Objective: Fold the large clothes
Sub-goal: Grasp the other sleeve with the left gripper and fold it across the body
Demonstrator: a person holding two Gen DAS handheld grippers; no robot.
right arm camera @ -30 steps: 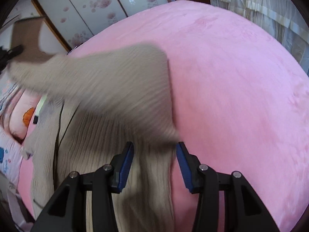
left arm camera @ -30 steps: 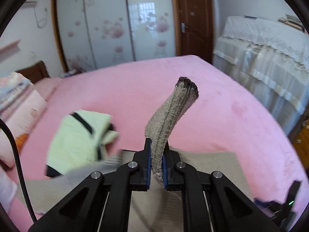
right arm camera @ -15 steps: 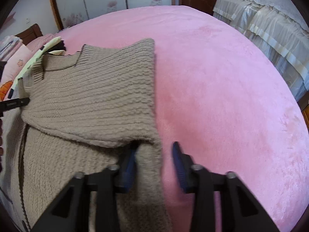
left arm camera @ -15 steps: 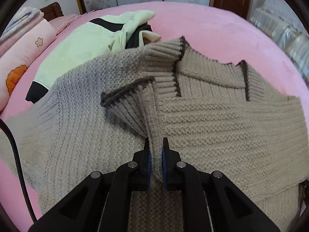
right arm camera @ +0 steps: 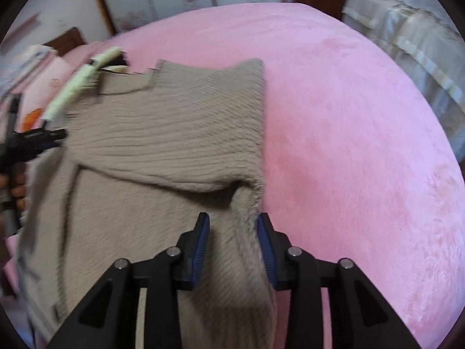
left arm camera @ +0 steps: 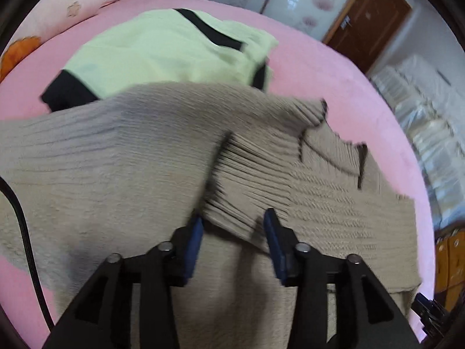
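No writing can be read. The sweater (left arm camera: 145, 180) lies spread on the pink bed (right arm camera: 348, 116), toward its left side. The left tongs (left arm camera: 232, 229) are opening over a folded cuff; the right tongs (right arm camera: 232, 232) are opening astride the sweater's right edge, not gripping

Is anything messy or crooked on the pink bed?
Yes. The pale green garment lies rumpled, and the beige knit sweater overlaps its near edge. The sweater's folded-in sleeve lies slanted and its collar is bunched up. Nothing looks torn or spilled.
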